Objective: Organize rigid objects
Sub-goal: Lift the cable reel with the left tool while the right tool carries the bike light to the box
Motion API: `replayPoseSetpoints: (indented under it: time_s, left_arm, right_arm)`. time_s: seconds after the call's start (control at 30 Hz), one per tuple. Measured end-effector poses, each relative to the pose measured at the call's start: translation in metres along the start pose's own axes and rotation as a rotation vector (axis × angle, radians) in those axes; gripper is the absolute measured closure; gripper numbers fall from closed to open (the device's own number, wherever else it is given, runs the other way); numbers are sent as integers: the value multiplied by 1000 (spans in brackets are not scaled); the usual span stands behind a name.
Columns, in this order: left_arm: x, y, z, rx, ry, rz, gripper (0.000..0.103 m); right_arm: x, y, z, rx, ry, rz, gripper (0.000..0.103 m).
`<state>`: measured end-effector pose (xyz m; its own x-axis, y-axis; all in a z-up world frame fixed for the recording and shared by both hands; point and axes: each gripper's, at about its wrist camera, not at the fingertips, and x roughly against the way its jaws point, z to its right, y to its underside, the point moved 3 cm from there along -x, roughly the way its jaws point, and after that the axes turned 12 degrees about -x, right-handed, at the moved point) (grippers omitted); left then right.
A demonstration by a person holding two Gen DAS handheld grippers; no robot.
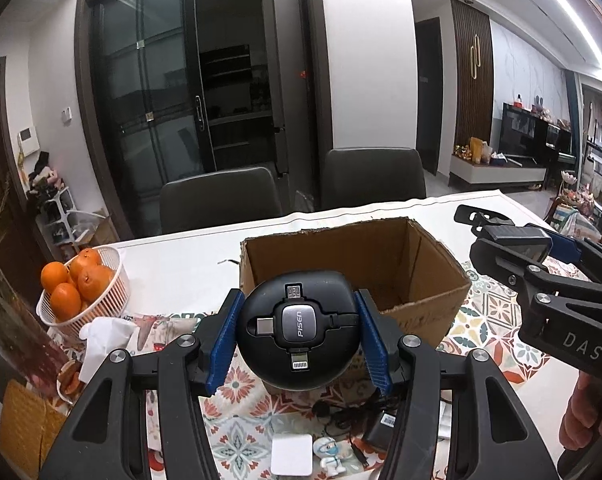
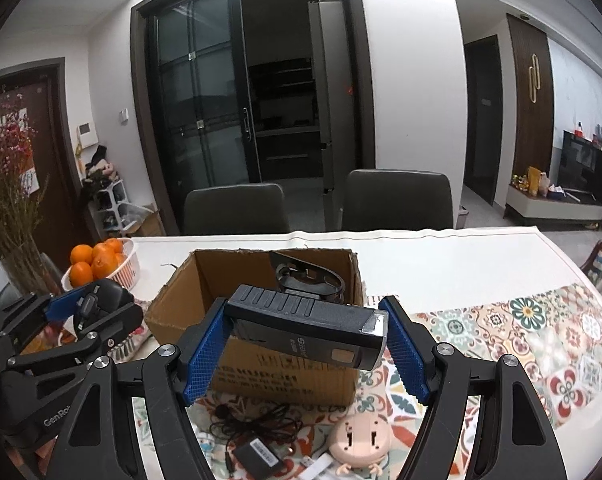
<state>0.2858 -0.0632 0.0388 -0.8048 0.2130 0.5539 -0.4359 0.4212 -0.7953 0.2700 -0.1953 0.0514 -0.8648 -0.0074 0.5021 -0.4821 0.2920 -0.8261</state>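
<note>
Left gripper (image 1: 299, 334) clamps a round black cable reel (image 1: 299, 330) and right gripper (image 2: 307, 346) clamps a dark rectangular device (image 2: 305, 330), both raised before the cardboard box (image 2: 237, 292) at mid-table (image 2: 441, 256).

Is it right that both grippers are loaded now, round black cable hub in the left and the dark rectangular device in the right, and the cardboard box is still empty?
Not empty: the right wrist view shows a black curved object inside the brown cardboard box. The rest holds.
</note>
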Motion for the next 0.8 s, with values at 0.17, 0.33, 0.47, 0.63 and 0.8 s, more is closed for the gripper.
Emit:
replayPoseSetpoints:
  time_s: [0.17,0.33,0.47,0.63,0.8]
  left_arm:
    - [-15,-12,-3,-3,21,-28,49]
    - [-31,-19,-7,-12,34,-62,49]
    - [-45,-25,-6,-32,32,-95,49]
    - [-63,-26,-8,-39,38,-132,49]
    - [-83,-26,-9,-39,64,-184,49]
  right_arm:
    - [-15,-12,-1,11,-7,-42,28]
    - [-32,-21,-2,26,-11,-86,28]
    - [-46,-26,0,33,-16,-125,28]
    - [-67,-26,-1,61,-13,-188,28]
    - [-85,-25,-3,70,-9,-244,28]
